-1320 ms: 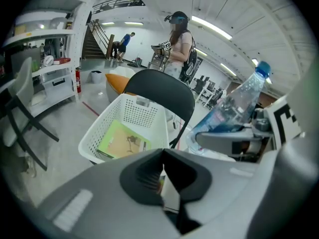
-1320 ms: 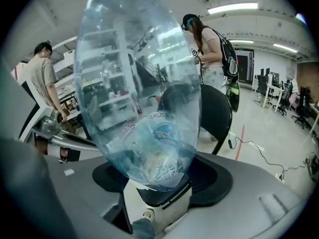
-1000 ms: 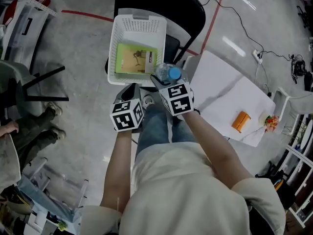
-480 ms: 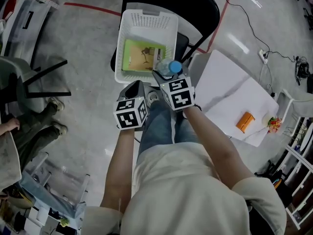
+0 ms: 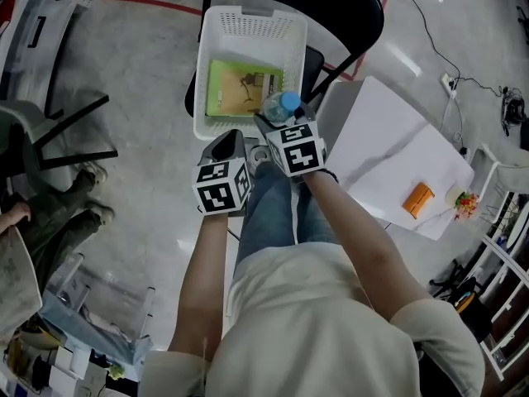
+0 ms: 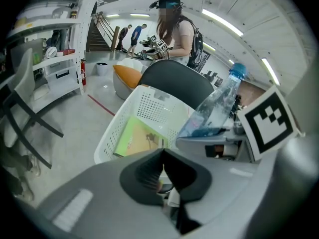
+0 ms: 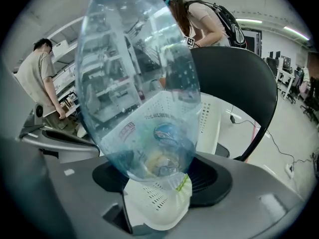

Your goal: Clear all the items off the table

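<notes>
A grey floor (image 5: 140,98) is seen from the head view, with a white basket (image 5: 208,73) set on the seat of a black chair (image 5: 347,7). A green booklet (image 5: 244,89) is laid flat inside the basket. A clear bottle (image 5: 281,106) with a blue cap is held by the right gripper (image 5: 277,124) over the basket's near right corner. The left gripper (image 5: 230,141) is held just beside it, near the basket's near rim. To the right a white desk (image 5: 372,147) is seen, on which an orange object (image 5: 418,199) and a small colourful item (image 5: 465,201) are left near the far edge.

In the left gripper view, the left gripper (image 6: 163,166) is shown with its fingers (image 6: 147,171) pressed together and nothing between them. Beyond them the basket (image 6: 149,108), the booklet (image 6: 134,138) and the bottle (image 6: 214,106) are seen, with people standing in the background.

In the right gripper view, the bottle (image 7: 139,83) is gripped at its base by the right gripper (image 7: 159,178), its fingers (image 7: 212,178) set fairly wide on either side of it. The cap is pointed away from the gripper. The basket (image 7: 209,118) and the chair back (image 7: 234,78) are seen behind the bottle.
</notes>
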